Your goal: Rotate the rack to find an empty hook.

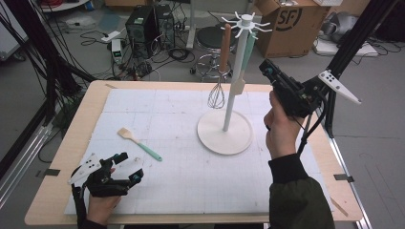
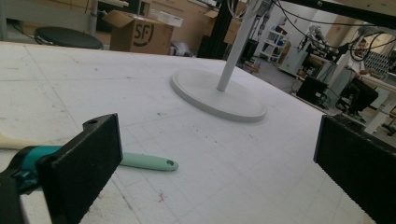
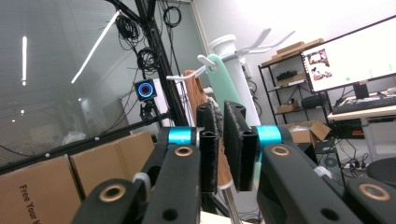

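From above, a white rack (image 1: pixel 232 86) stood on its round base on the white mat (image 1: pixel 191 186), with a whisk (image 1: pixel 217 93) hanging on its left side and a mint-handled tool (image 1: pixel 242 71) hanging close against the pole. The right gripper (image 1: pixel 264 67), raised in the person's hand, pointed at the rack's upper half from the right, near the hanging tool. A small spatula (image 1: pixel 139 143) lay flat on the mat, well to the left of the rack's base, and the left gripper (image 1: pixel 131 164) rested just below it. From the left gripper, its 2 jaws stood wide apart with nothing between them, the spatula (image 2: pixel 149 162) lying just ahead and the rack (image 2: pixel 219 95) beyond. From the right gripper (image 3: pixel 219 154), the jaws were almost together, with no pad seen pressing on the mint handle (image 3: pixel 224 81) just behind them.
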